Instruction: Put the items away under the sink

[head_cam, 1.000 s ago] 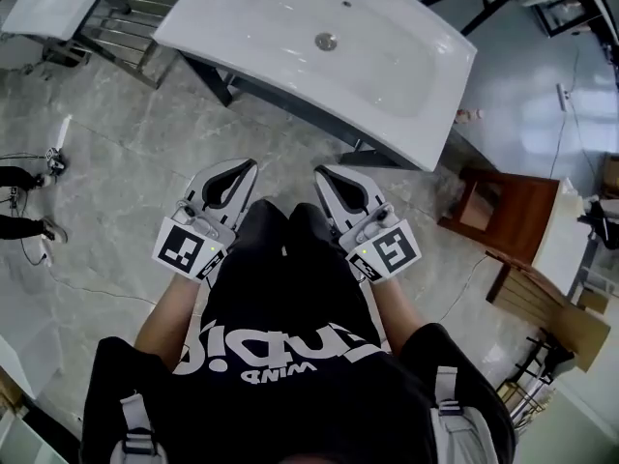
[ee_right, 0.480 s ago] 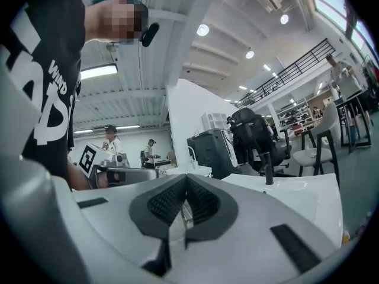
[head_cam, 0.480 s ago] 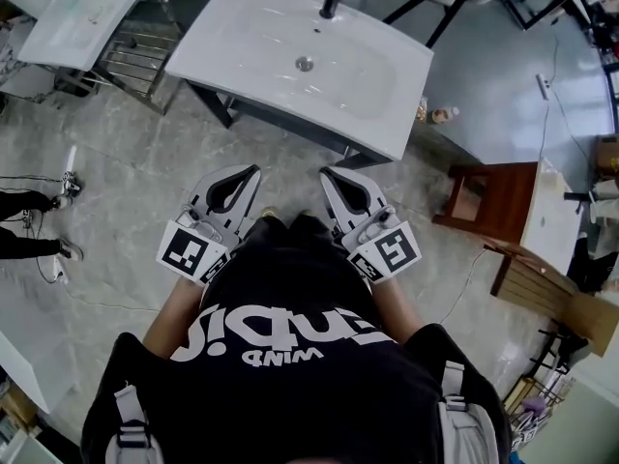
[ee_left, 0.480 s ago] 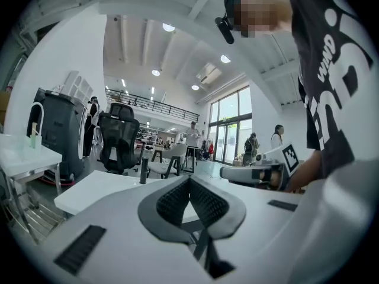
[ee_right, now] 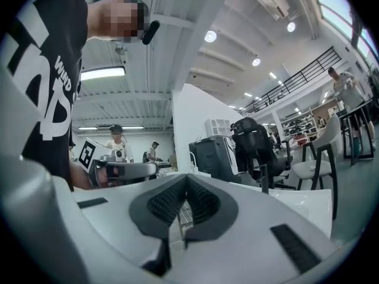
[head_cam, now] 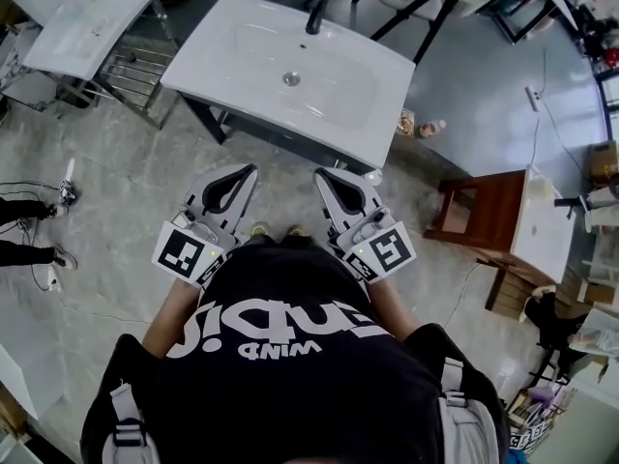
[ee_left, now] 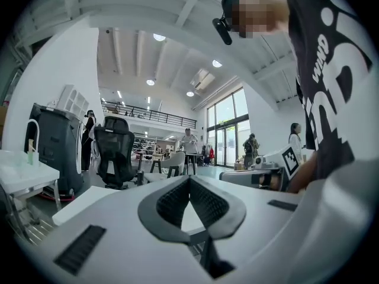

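Observation:
A white sink [head_cam: 338, 114] with a dark tap [head_cam: 314, 11] stands on a dark frame ahead of me. Two small bottles [head_cam: 419, 126] stand on the grey floor just right of the sink. My left gripper [head_cam: 251, 169] and right gripper [head_cam: 318, 173] are held side by side in front of my waist, short of the sink's near edge. Both point toward it, shut, with nothing between the jaws. In the left gripper view the closed tips [ee_left: 189, 179] aim across the sink top at an office chair [ee_left: 115, 155]. In the right gripper view the closed tips [ee_right: 186, 177] face the same way.
A brown wooden stool [head_cam: 484, 211] stands to the right, with a white board [head_cam: 537, 216] beside it. A white table [head_cam: 87, 22] and a metal rack [head_cam: 126, 66] are at the upper left. Cables [head_cam: 58, 187] and another person's feet [head_cam: 29, 230] lie on the left floor.
The sink has slid up and away in the head view, and the bottles beside it have come into sight. Both grippers hold the same pose, shut.

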Available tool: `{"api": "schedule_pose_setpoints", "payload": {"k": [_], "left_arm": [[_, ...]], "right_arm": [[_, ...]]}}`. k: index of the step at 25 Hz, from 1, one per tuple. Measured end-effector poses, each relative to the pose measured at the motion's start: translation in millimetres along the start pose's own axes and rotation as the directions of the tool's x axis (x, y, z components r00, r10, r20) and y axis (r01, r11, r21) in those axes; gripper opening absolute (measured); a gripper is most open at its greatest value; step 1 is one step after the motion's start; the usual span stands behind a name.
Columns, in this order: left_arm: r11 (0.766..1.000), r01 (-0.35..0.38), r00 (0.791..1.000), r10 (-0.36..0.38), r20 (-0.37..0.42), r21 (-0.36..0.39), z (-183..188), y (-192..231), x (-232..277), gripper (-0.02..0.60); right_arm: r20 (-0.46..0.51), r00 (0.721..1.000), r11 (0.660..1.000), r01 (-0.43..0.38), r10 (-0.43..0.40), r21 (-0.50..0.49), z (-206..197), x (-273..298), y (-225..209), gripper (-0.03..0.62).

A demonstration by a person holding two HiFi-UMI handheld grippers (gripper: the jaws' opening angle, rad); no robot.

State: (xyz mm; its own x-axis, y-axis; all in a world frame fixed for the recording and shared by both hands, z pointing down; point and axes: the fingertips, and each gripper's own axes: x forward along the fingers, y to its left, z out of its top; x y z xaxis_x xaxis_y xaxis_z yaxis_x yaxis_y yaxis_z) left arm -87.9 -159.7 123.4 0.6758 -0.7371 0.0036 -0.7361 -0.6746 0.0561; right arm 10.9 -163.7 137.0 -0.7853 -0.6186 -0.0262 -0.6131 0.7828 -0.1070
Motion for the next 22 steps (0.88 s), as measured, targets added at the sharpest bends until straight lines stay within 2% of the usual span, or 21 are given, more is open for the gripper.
{"api": "schedule_pose_setpoints", "payload": {"k": [12,22], "left_arm": [[1.000,-0.027,1.000,0.027,0.007,0.010,5,-15,-2,0.018],[0.999,-0.047,0.999,0.047,0.003,-0.015,3,-17,-9,0.018]], "right_arm": [[0.031,0.999,1.000,0.020,-0.020,-0.011,8,-14,-1,0.018],[0.032,0.999,0.999,0.012,-0.011,-0.043,12,-16,7,0.018]]}}
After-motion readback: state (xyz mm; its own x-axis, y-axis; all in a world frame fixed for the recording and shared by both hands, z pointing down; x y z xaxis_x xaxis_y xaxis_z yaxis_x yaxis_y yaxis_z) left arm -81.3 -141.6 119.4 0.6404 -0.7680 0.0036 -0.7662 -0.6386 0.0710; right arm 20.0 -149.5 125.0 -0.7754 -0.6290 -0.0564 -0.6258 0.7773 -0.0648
